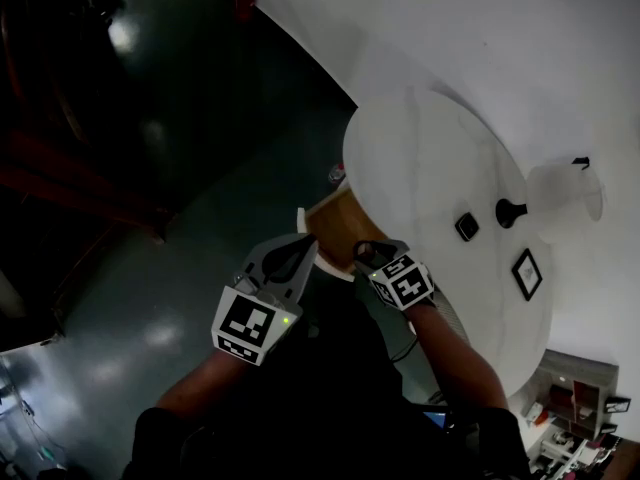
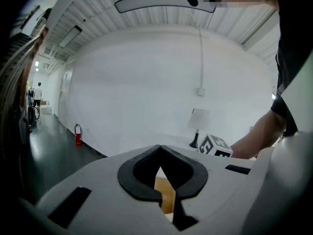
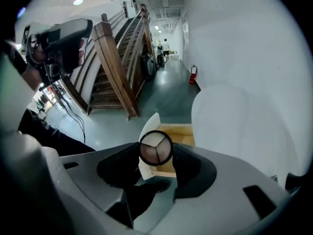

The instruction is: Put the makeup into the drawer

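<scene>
Head view: left gripper (image 1: 303, 248) and right gripper (image 1: 368, 256) hover side by side, with the white desk's (image 1: 430, 148) open wooden drawer (image 1: 335, 223) just beyond their fingers.

Left gripper view: fingers (image 2: 132, 177) together, nothing between them.

Right gripper view: fingers (image 3: 190, 163) clamped on a round makeup compact (image 3: 155, 148), the drawer just beyond.

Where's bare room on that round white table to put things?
The round white table is bare from its rim by the wooden drawer to the small black square box. Crowded: around the black lamp base and black picture frame.

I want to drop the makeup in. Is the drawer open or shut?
Open: the drawer stands pulled out beside the white table, its wooden inside showing.
</scene>
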A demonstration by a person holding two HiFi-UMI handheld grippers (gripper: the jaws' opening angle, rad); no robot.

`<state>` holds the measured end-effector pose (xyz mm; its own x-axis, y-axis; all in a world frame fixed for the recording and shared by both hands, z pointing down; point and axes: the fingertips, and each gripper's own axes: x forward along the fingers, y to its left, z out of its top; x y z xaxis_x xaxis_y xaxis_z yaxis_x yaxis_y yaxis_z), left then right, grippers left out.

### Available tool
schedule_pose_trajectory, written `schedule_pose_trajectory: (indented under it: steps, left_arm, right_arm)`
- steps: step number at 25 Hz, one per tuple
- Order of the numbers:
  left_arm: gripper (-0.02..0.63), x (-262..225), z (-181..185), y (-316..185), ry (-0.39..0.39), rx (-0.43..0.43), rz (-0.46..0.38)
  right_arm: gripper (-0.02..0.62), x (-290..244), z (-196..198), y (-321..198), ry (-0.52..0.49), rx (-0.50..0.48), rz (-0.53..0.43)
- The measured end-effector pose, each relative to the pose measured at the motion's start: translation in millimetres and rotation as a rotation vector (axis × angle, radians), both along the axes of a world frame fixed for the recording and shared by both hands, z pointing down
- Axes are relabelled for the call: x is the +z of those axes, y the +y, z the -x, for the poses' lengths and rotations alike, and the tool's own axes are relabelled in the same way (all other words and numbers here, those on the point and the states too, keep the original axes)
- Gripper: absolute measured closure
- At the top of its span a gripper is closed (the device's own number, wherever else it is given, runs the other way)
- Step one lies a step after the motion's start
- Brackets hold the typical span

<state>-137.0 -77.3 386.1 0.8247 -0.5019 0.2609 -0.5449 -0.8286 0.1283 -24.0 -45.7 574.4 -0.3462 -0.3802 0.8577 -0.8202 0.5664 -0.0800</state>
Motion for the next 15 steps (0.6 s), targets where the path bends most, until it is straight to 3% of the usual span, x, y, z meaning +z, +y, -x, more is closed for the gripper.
schedule_pose_trajectory:
  steps: [9, 15]
  left_arm:
    - [0.595, 24, 0, -16, -0.007, 0.003, 0.038]
    - [0.595, 42, -14, -43, -0.01, -0.031, 0.058]
  right_arm:
    - [0.38, 74, 5, -15, 0.05, -0.034, 0.067]
    - [0.382, 121, 2, -23, 0.096, -0.114, 0.093]
